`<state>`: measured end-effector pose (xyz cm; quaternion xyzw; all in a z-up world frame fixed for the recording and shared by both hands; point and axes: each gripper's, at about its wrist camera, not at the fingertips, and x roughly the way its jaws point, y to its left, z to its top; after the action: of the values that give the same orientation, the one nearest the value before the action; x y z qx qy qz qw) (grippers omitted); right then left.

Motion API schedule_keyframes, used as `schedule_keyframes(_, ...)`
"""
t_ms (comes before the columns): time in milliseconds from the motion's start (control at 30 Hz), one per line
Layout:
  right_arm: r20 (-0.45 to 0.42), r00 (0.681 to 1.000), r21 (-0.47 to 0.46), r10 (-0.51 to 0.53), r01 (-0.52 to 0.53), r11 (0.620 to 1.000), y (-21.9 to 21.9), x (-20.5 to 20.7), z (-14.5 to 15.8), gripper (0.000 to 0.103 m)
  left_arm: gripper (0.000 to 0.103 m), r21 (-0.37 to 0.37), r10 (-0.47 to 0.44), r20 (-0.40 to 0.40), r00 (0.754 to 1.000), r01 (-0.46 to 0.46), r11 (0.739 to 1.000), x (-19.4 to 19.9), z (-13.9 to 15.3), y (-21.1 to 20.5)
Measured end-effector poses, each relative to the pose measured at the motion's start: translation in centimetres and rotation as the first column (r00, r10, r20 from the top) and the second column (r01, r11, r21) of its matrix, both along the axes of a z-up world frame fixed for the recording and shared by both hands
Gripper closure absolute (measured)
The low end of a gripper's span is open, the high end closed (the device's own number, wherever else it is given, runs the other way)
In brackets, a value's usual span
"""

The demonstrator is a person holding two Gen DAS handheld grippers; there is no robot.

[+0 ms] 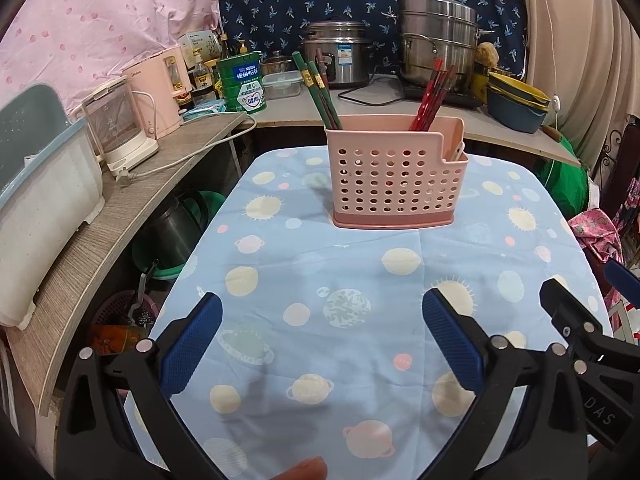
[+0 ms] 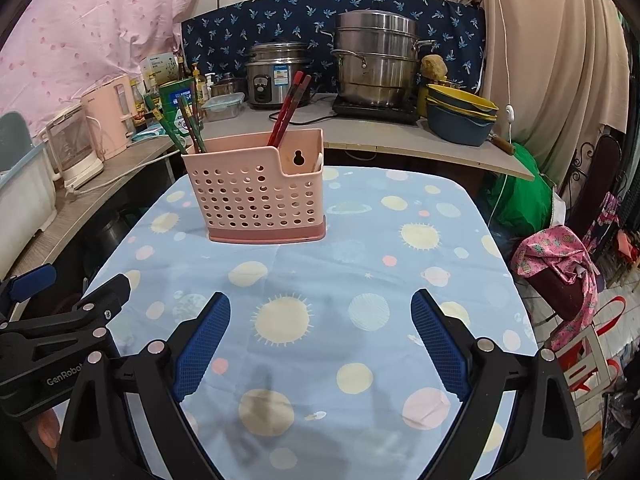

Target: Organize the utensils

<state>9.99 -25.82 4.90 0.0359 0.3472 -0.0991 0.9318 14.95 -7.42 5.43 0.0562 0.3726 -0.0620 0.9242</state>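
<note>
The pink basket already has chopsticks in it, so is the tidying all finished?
It looks nearly or fully done. The green chopsticks and red chopsticks stand in separate sections of the pink basket, and something white sits in its low end section. Nothing is in hand: the left gripper and right gripper are both open and empty. No loose utensils show on the tablecloth.

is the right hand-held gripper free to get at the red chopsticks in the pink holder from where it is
Probably yes. The right hand-held gripper is open and empty, and only bare tablecloth lies between it and the pink holder. The red chopsticks stick up well above the rim, clear of the green chopsticks.
</note>
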Motion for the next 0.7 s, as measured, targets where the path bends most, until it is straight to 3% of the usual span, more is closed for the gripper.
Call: schedule_keyframes(700,-0.006,1.0,0.001,-0.002,0.002,1.0,0.01,0.18,-0.37,0.015,0.007,0.001,0.002,-0.008,1.0,-0.002,1.0,0.37,-0.31,-0.28)
